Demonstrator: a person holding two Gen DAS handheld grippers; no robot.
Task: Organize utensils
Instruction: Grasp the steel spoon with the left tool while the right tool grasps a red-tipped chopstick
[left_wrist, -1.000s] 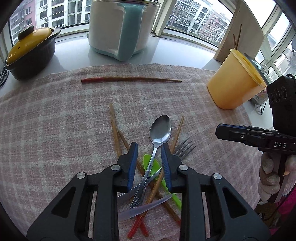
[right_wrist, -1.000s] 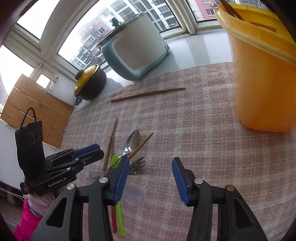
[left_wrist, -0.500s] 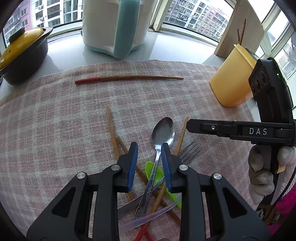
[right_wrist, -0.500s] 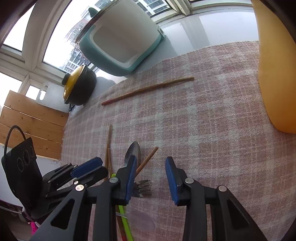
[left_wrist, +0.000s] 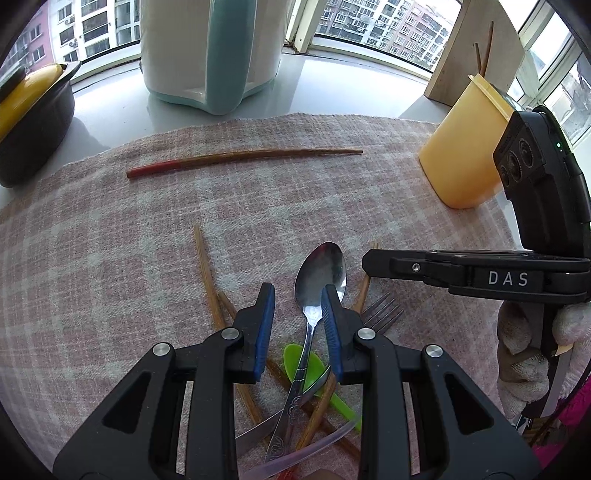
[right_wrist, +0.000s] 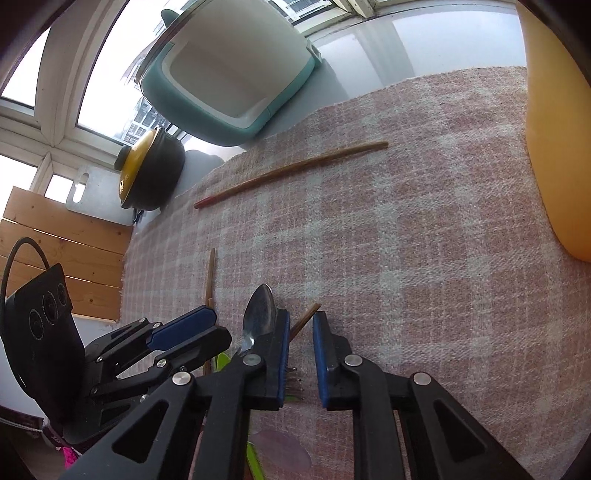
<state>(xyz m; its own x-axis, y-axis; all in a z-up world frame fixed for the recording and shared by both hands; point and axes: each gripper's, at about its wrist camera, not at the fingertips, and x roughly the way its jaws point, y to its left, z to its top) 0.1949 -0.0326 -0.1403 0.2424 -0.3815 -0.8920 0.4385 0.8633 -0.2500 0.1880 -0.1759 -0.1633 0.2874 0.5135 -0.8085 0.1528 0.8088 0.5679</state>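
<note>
The left gripper (left_wrist: 297, 308) fingers cover the lower chopsticks (left_wrist: 207, 273) and fork (left_wrist: 382, 310) handle. The yellow container (right_wrist: 554, 129) is cropped by the right edge. The right gripper (right_wrist: 300, 339) hides the fork's tines.

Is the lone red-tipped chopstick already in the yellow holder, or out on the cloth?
Out. The red-tipped chopstick lies flat on the plaid cloth, apart from the yellow holder.

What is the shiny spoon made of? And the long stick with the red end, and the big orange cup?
The spoon looks like polished metal: it is silvery and mirrors the light. The long stick seems to be wood or bamboo, brown with a grainy look and one end painted red. The orange cup is probably plastic: smooth, evenly coloured, slightly glowing where daylight hits it.
</note>
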